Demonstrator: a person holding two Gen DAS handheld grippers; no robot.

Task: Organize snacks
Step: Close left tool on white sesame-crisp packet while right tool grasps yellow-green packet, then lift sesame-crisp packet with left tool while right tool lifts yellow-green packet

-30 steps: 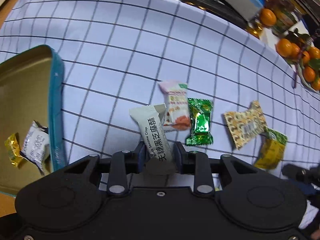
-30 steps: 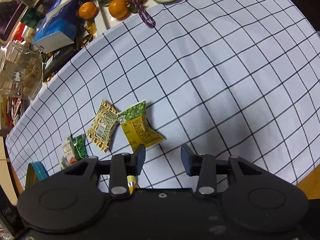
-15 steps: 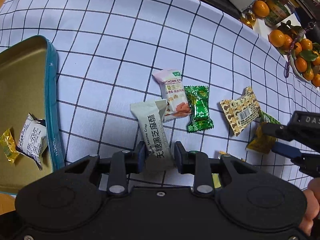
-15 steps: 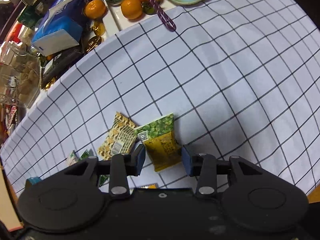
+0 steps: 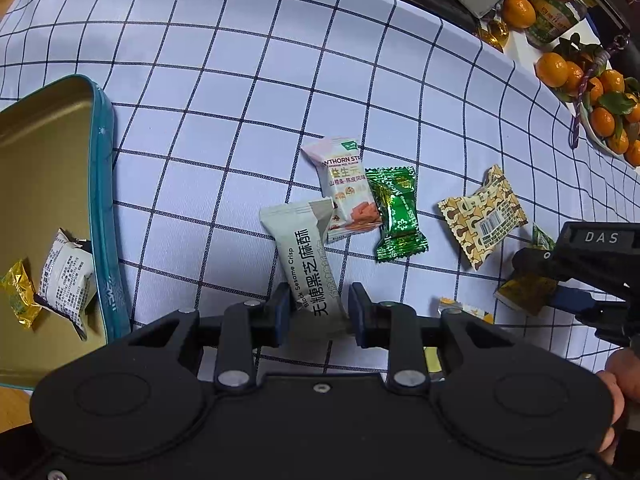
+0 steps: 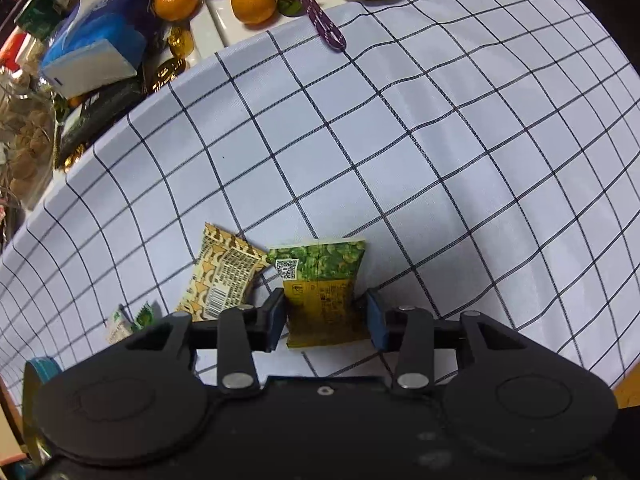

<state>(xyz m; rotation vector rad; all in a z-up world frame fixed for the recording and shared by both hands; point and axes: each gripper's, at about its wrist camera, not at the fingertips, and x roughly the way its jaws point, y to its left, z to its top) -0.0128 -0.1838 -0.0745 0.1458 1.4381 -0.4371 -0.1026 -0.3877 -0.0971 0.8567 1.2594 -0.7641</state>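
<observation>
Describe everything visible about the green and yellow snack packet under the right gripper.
The packet is a small, glossy, crinkled pouch: green printed top with a QR code, yellow lower half with fine print. It lies flat on the checked cloth, between the right gripper's blue pads, which bracket its yellow end. Its top left corner meets a beige patterned packet.
</observation>
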